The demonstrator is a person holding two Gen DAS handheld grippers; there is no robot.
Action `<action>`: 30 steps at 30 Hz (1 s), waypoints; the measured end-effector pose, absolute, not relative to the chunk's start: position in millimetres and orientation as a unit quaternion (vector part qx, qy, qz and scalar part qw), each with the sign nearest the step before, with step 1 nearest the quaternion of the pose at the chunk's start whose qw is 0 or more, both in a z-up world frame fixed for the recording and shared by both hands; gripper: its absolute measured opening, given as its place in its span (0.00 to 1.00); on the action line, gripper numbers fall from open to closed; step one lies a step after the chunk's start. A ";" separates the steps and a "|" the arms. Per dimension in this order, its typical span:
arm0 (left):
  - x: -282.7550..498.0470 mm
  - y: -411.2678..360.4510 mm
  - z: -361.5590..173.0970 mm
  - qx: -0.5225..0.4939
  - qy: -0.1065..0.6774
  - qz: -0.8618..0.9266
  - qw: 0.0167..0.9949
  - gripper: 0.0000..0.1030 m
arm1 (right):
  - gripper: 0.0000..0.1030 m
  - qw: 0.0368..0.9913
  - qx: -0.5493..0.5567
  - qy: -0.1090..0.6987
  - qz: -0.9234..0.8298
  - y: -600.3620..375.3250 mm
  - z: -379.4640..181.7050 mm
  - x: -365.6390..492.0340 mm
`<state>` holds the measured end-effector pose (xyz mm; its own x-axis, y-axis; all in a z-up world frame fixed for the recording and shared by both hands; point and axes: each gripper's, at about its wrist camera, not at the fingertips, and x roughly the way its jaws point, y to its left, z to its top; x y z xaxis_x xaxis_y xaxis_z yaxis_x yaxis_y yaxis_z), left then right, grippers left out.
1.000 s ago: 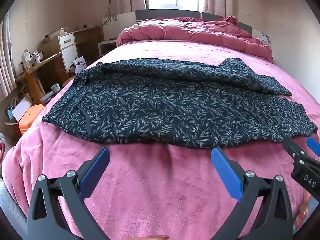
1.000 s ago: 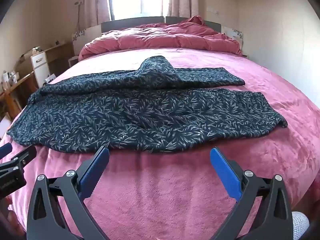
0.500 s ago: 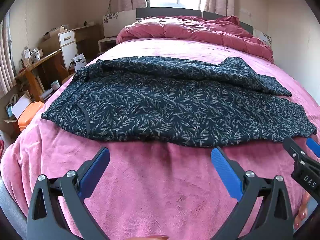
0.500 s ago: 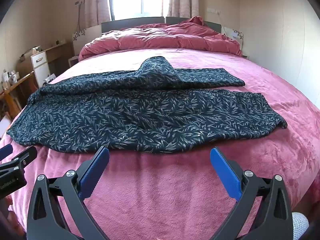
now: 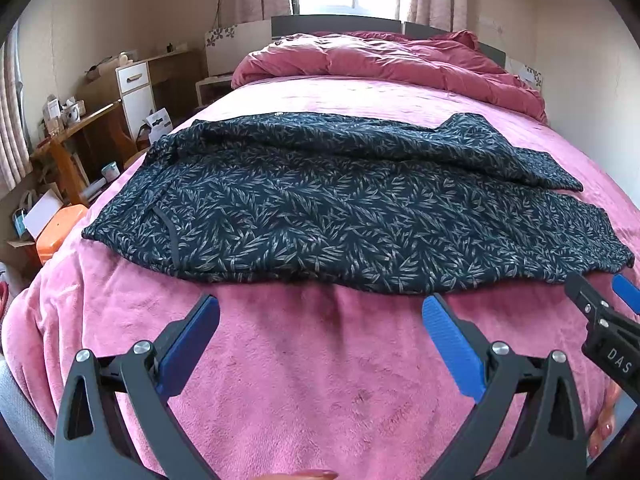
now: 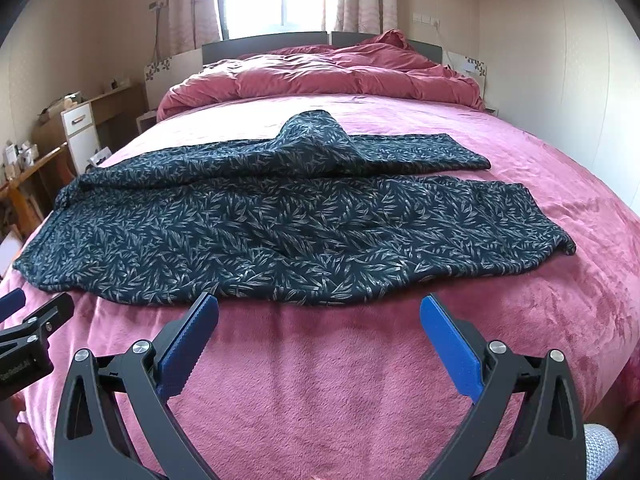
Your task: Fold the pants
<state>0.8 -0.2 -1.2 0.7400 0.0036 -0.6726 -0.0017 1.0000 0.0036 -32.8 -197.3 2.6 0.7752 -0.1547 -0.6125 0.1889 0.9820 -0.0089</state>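
Observation:
Dark navy pants with a pale leaf print [image 5: 340,208] lie spread across the pink bed, waist at the left, leg ends at the right; they also show in the right wrist view [image 6: 280,216]. The far leg has a raised hump [image 6: 316,136]. My left gripper [image 5: 320,324] is open and empty, just short of the pants' near edge. My right gripper [image 6: 318,322] is open and empty, also just short of that edge. Each gripper shows at the edge of the other's view.
The pink blanket [image 5: 320,380] covers the bed. A bunched pink duvet [image 5: 380,64] lies at the headboard. A wooden desk with clutter [image 5: 68,136], a white drawer unit [image 5: 136,92] and an orange box [image 5: 56,232] stand left of the bed. A wall runs along the right.
Both grippers have tilted and shifted slightly; the pants sit a little higher in the left view. Nothing was grasped and the pants have not moved.

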 end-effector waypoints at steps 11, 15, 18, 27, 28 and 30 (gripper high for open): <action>0.6 0.5 -1.3 0.000 0.361 0.001 0.933 0.98 | 0.97 0.941 0.026 0.325 -0.090 -195.7 2.0 -32.2; 1.4 0.7 -2.0 0.000 0.362 0.002 0.932 0.98 | 0.97 0.941 0.026 0.325 -0.089 -195.5 1.6 -32.2; 2.3 1.1 -3.1 -0.002 0.364 0.001 0.931 0.98 | 0.97 0.941 0.026 0.326 -0.089 -195.8 1.5 -32.1; 8.1 5.4 -6.8 -0.015 0.383 -0.017 0.923 0.98 | 0.97 0.942 0.032 0.321 -0.095 -198.3 2.9 -32.6; 9.8 6.7 -7.8 -0.020 0.390 -0.025 0.920 0.98 | 0.97 0.942 0.037 0.319 -0.095 -200.7 3.6 -32.7; 13.7 14.5 -12.0 -0.052 0.406 -0.053 0.911 0.98 | 0.97 0.943 0.053 0.315 -0.088 -206.2 5.0 -31.7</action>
<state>13.7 14.5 -12.0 0.6639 -0.1395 -0.7347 0.0547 0.9889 -0.1383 -31.7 -206.2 5.0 0.7855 -0.1327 -0.6045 0.1993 0.9790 0.0440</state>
